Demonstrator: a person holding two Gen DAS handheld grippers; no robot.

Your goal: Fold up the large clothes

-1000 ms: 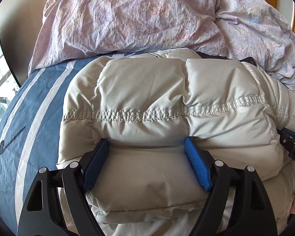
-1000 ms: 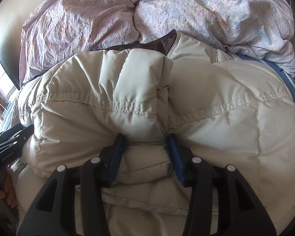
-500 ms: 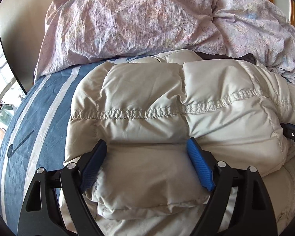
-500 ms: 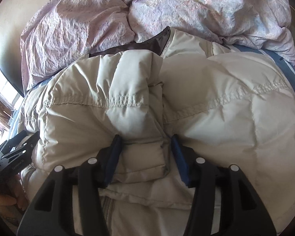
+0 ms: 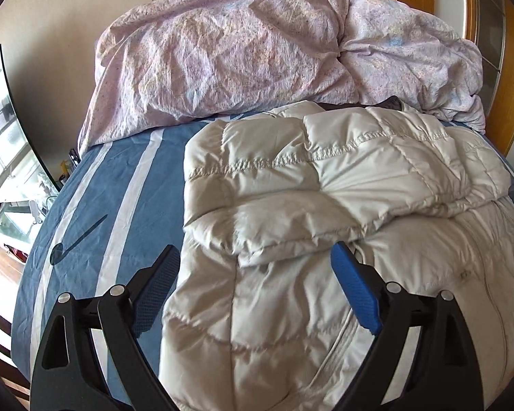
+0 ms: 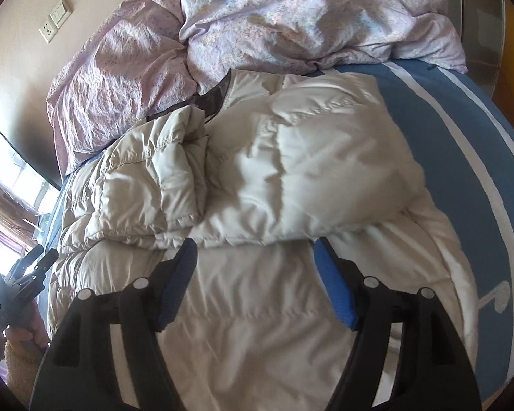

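Cream puffer jacket [image 5: 325, 205] lay on the striped bed sheet [image 5: 120, 188], its far part doubled toward the near hem. Left tongs [image 5: 255, 287] and right tongs [image 6: 255, 275] were opening, empty, above it. Fold step apparently released; next likely needs fresh grips for another fold.

Jacket [image 5: 325, 185] on bed [image 5: 120, 185], duvet [image 5: 257, 51] behind.

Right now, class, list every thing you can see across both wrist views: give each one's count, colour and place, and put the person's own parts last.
Puffer jacket: one, cream, folded on the bed.
Duvet: one, crumpled, pale lilac print, behind the jacket.
Bedsheet: one, blue with white stripes, under the jacket.
Wall socket: one, white, wall top left.
Left gripper: black, blue pads, jaws opening, clear of the jacket.
Right gripper: same colours, jaws opening, above the jacket.
Hand: bottom left, on the left gripper.
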